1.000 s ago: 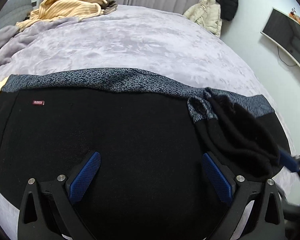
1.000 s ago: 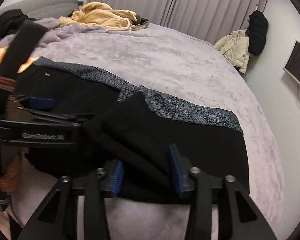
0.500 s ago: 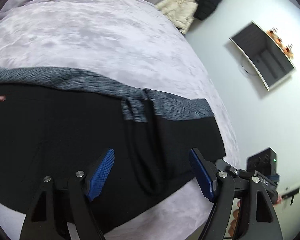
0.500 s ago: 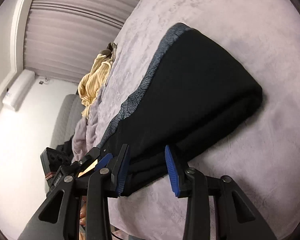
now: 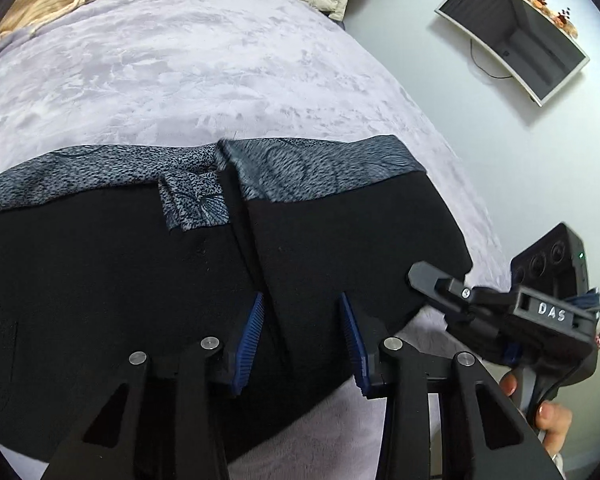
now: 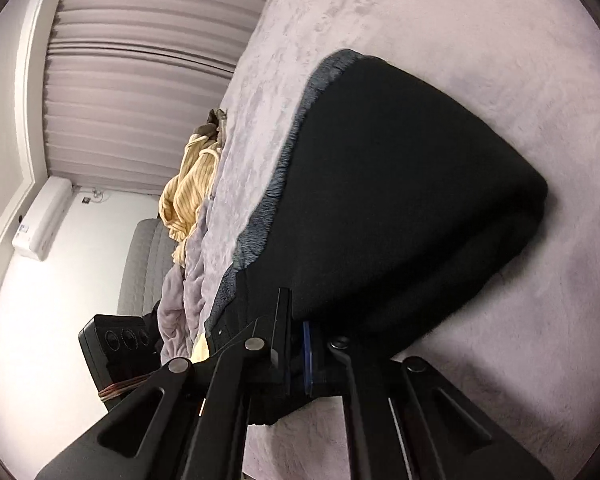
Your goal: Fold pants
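Folding black pants (image 5: pixel 148 280) on a lavender bed (image 5: pixel 188 64), patterned grey waistband (image 5: pixel 320 172) lying along the far edge. Right tool (image 6: pixel 300 344) clenching the near edge of the doubled-over right end, apparently to lift that layer for another fold. Left tool (image 5: pixel 302 340) straddling the near hem beside the fold line, blue pads (image 5: pixel 250 332) parted, not yet pinching, likely readying a matching grip. Yellow garment (image 6: pixel 188 184) heaped far off.
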Tool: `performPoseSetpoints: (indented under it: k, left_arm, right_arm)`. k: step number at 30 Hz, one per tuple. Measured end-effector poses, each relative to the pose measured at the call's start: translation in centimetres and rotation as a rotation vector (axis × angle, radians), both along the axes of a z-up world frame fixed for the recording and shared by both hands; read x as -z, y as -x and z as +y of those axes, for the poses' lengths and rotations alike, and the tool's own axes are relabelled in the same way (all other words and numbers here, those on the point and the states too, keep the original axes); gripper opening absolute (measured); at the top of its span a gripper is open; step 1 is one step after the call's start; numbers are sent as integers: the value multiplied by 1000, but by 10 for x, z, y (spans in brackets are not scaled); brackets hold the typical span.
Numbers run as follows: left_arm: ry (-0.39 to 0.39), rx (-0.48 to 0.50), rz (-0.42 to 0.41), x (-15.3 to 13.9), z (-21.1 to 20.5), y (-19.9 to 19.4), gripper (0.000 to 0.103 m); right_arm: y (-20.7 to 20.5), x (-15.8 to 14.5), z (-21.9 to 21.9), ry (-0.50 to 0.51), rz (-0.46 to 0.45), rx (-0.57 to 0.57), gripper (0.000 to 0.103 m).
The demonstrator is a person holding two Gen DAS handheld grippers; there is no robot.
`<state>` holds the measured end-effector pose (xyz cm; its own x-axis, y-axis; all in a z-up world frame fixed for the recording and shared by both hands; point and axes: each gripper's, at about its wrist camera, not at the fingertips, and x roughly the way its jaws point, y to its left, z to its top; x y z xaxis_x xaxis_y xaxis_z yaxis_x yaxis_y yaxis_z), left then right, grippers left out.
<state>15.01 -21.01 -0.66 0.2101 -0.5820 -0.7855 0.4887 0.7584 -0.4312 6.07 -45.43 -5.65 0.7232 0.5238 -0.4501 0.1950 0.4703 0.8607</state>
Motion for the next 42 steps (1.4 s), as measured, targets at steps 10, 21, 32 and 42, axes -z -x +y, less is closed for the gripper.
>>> performPoseSetpoints:
  k: [10,21,32,42]
  left_arm:
    - [-163,-120,-143,10,22,23,82]
    - [-140,-183,-219,-32,17,6,83]
    - [-161,-106,-194,-22,-61,-29,83]
    - [-278,-81,-238,17,-55,-28,83]
  right_arm:
    - [-1,26,26,73,71,-46,4]
    - [21,-58,8,292,-86,-157,46]
    - [-79,-23,-96,302,51,-145,50]
    - [-92,-13,-61,473,67,-204,40]
